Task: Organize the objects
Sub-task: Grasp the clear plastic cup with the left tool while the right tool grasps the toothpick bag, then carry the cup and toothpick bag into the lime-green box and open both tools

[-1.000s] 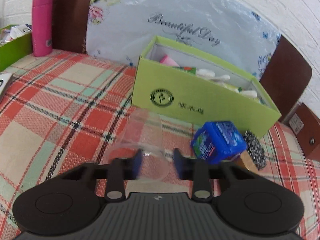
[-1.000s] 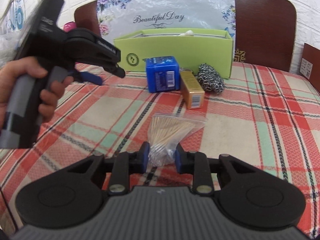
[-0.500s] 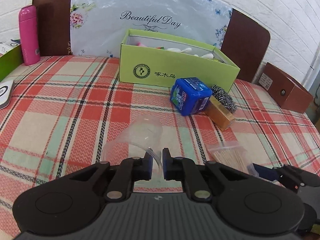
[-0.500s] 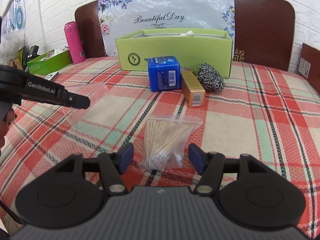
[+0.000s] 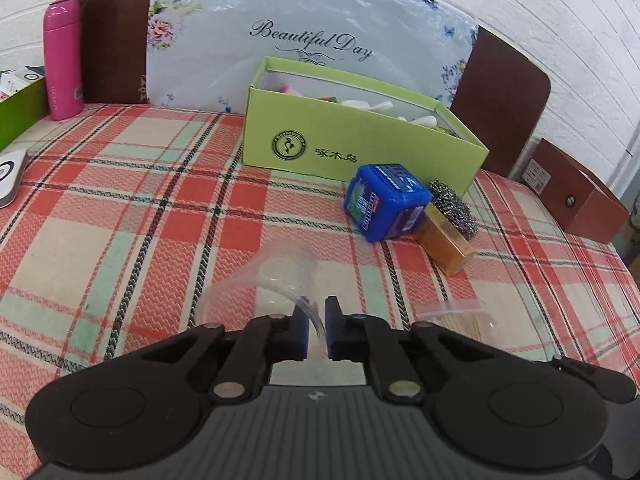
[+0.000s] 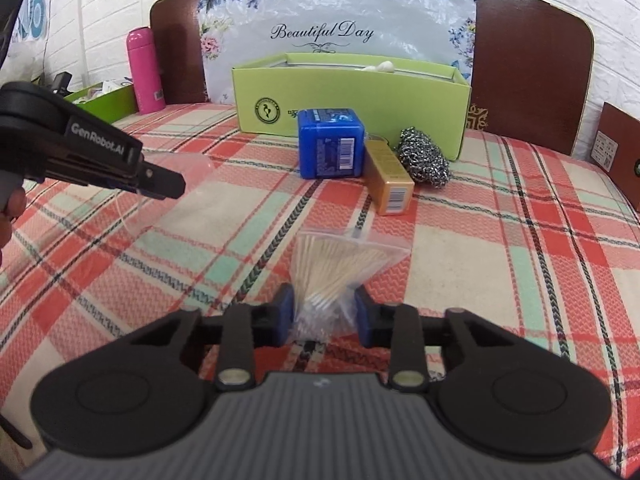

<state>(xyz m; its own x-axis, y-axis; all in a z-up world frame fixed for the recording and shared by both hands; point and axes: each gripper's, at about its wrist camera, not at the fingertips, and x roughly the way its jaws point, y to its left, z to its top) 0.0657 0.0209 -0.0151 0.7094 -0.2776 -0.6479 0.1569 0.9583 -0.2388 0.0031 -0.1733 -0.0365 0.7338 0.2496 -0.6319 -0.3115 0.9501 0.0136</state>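
Pinching the rim of the clear plastic cup (image 5: 276,280), your left gripper (image 5: 316,330) had its blue jaws nearly together, only the thin cup wall between them. That cup lay tipped on its side on the red, green and cream plaid tablecloth (image 5: 120,208), its wide mouth toward you and its base pointing away toward the lime-green open cardboard box (image 5: 352,140).

Further right, your right gripper (image 6: 323,312) had just closed its jaws again, and they stood a narrow way apart, pressing the near end of the small clear zip bag of wooden toothpicks (image 6: 344,264). The bag rested flat on the cloth, its long axis running away from you, the sticks fanning out toward the gold rectangular carton (image 6: 390,186) and the blue cube-shaped tub (image 6: 330,142).
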